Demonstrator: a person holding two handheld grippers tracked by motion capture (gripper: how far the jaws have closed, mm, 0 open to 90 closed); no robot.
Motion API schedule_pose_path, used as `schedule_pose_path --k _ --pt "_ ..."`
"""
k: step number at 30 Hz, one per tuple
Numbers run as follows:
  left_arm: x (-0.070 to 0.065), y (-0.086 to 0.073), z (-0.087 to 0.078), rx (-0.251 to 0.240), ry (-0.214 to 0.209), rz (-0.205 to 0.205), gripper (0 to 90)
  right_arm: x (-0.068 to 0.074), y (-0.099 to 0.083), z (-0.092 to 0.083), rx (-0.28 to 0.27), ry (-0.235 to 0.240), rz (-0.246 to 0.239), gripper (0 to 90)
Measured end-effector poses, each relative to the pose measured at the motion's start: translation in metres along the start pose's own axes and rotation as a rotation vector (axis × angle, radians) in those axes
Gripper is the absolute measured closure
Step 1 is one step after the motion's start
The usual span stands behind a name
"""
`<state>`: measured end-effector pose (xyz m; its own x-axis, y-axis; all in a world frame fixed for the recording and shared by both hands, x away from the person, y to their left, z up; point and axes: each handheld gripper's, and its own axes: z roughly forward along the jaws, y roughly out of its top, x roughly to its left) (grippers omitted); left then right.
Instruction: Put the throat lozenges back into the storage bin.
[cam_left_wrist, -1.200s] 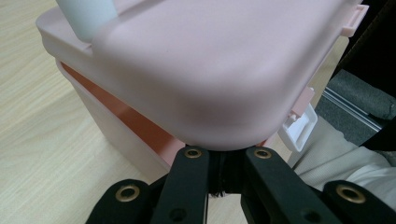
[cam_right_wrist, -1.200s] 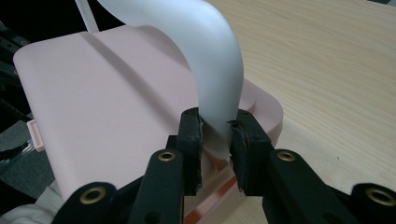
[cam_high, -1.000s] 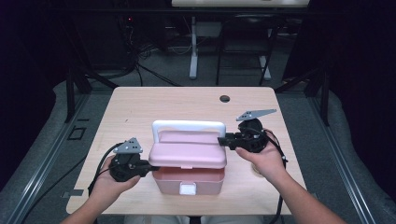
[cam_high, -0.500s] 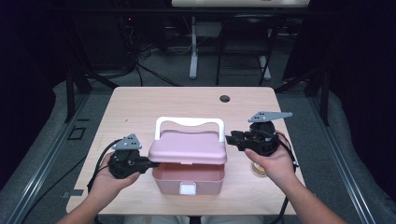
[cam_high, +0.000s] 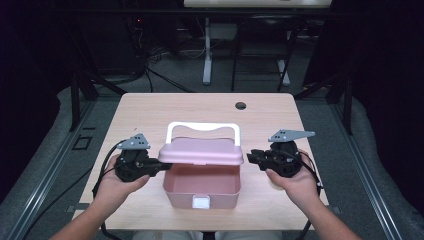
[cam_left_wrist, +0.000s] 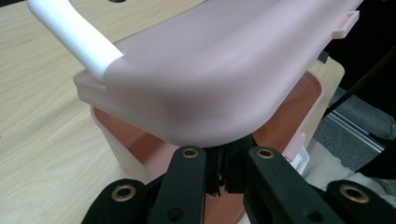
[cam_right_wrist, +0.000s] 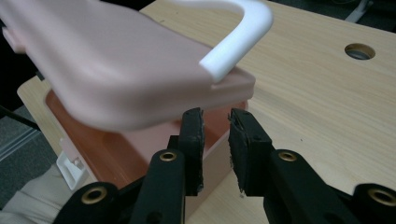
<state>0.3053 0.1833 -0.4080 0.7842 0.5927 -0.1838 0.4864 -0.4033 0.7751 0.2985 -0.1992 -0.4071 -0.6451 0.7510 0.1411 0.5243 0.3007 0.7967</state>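
At frame centre, the left gripper (cam_high: 159, 167) pinches the pink lunchbox lid (cam_high: 201, 151) raised off its box (cam_high: 202, 187), while the right gripper (cam_high: 251, 157), jaws narrow, having just closed a little, holds nothing.

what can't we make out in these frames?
- Where the left gripper meets the pink lid: the lid's underside hides its fingers in the left gripper view.
- Box floor toward the back: the raised lid covers it in the high view.
- White latch detail: too small in the high view.
- Right gripper: its fingers stand apart beside the box; touching or not is unclear.
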Motion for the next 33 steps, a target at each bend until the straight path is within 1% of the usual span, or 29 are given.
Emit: schedule_pose_path --k 2,4,5,7,13,15,18,22,25,27,33 --pt "0.001 0.003 -0.001 -0.005 0.000 -0.004 87.8 0.003 -0.003 0.002 0.006 0.004 -0.005 73.9" --pt "0.002 0.005 -0.001 -0.010 0.006 -0.005 86.9 0.006 -0.006 0.004 0.006 0.002 -0.023 75.1" --pt "0.002 0.006 -0.001 -0.013 0.004 -0.010 86.4 0.007 -0.007 0.005 0.010 0.011 -0.023 76.3" --pt "0.001 0.008 -0.002 -0.011 0.011 -0.004 85.7 0.010 -0.009 0.007 0.022 0.030 -0.034 78.8" --pt "0.002 0.012 -0.002 -0.023 0.028 -0.003 84.6 0.017 -0.019 0.018 0.047 0.060 -0.043 83.6" --pt "0.003 0.013 -0.002 -0.024 0.025 -0.008 84.3 0.020 -0.024 0.023 0.055 0.071 -0.046 84.8" --pt "0.005 0.016 -0.002 -0.021 0.019 -0.013 85.5 0.024 -0.028 0.029 0.070 0.082 -0.056 85.2" --pt "0.009 0.018 -0.003 -0.026 0.016 -0.025 89.3 0.029 -0.032 0.034 0.078 0.083 -0.076 86.1" --pt "0.010 0.020 -0.002 -0.032 0.019 -0.024 89.8 0.032 -0.034 0.037 0.083 0.087 -0.084 88.1" --pt "0.010 0.022 -0.003 -0.026 0.024 -0.016 90.0 0.033 -0.036 0.040 0.090 0.097 -0.085 88.8" --pt "0.010 0.027 -0.003 -0.021 0.041 -0.018 90.0 0.037 -0.040 0.046 0.107 0.115 -0.086 89.5"
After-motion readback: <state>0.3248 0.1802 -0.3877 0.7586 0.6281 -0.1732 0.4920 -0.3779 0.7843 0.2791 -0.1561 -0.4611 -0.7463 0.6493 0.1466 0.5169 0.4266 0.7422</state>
